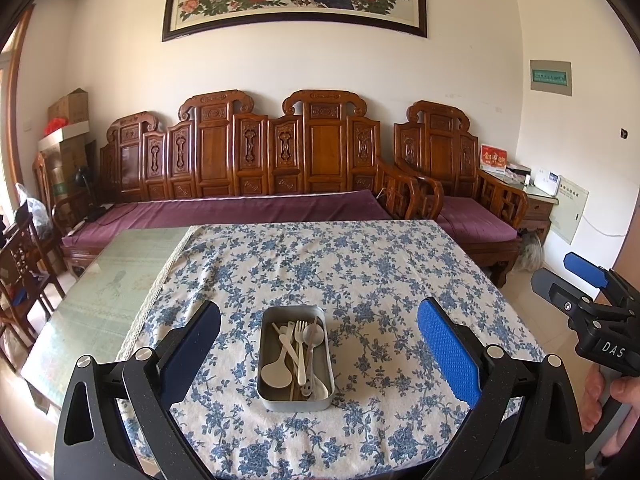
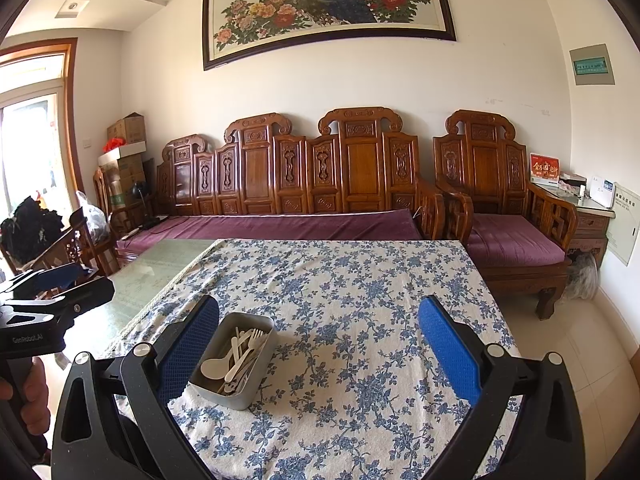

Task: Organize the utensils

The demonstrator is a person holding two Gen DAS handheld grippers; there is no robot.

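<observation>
A grey metal tray point(image 1: 266, 330) stands on the blue-flowered tablecloth point(image 1: 360, 272) near the table's front edge. It holds several utensils: a white spoon point(image 1: 277, 372), a white fork point(image 1: 300, 340), a metal spoon point(image 1: 313, 336) and chopsticks. My left gripper point(image 1: 318, 346) is open and empty, raised above the table, with the tray between its fingers in view. My right gripper point(image 2: 319, 344) is open and empty, to the right of the tray point(image 2: 256, 394); it also shows at the right edge of the left wrist view point(image 1: 588, 292).
The left part of the table is bare green glass point(image 1: 108, 288). A carved wooden sofa with purple cushions point(image 1: 240, 208) stands behind the table, an armchair point(image 1: 476, 220) to its right. Wooden chairs point(image 1: 20, 264) stand at the left. Tiled floor lies to the right.
</observation>
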